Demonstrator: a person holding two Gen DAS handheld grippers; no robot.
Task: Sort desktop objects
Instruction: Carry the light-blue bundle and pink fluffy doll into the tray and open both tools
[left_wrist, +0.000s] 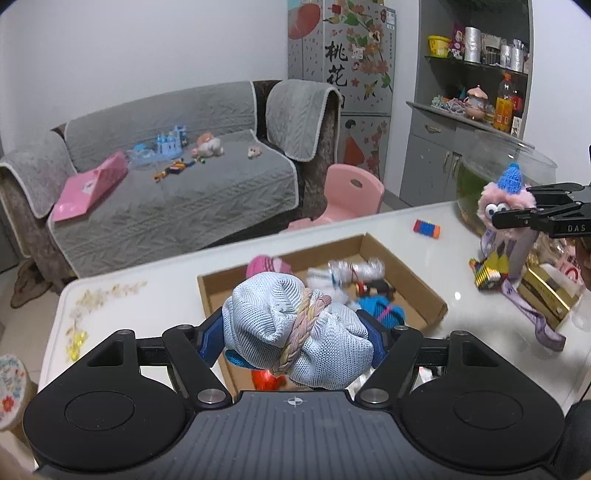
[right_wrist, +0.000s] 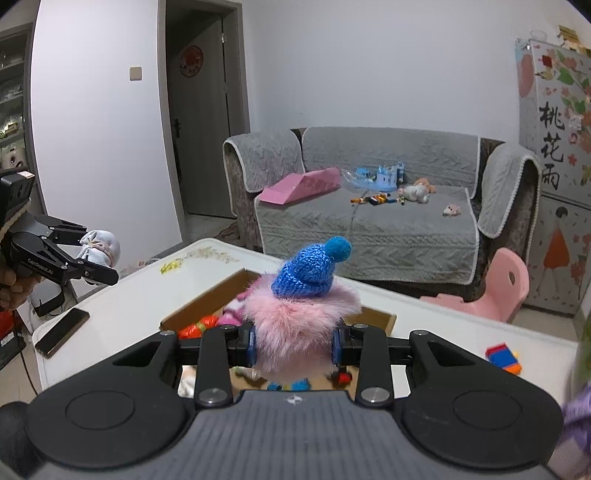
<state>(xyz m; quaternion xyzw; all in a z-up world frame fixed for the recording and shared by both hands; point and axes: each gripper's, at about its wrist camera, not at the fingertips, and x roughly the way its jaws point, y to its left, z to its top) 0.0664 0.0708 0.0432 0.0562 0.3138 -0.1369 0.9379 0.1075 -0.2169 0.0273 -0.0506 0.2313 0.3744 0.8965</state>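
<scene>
My left gripper (left_wrist: 295, 332) is shut on a light blue mesh bundle (left_wrist: 291, 317) tied with a braided pastel band, held above the near end of an open cardboard box (left_wrist: 402, 266). The box holds several small toys and wrapped items. My right gripper (right_wrist: 295, 347) is shut on a pink fluffy toy (right_wrist: 299, 321) wearing a blue knit hat (right_wrist: 310, 273), also above the box (right_wrist: 376, 319). In the left wrist view, the fluffy toy (left_wrist: 506, 199) hangs in the right gripper (left_wrist: 517, 218) at the right. In the right wrist view, the bundle (right_wrist: 99, 247) sits in the left gripper (right_wrist: 92, 258) at the left.
The box lies on a white table (left_wrist: 147, 306). A striped toy block (left_wrist: 426, 229) lies beyond the box. A glass fish bowl (left_wrist: 498, 162), a gold box (left_wrist: 546, 291) and a purple strap (left_wrist: 532, 310) crowd the right. A phone (right_wrist: 62, 336) rests near the left corner. A pink chair (left_wrist: 351, 195) stands behind.
</scene>
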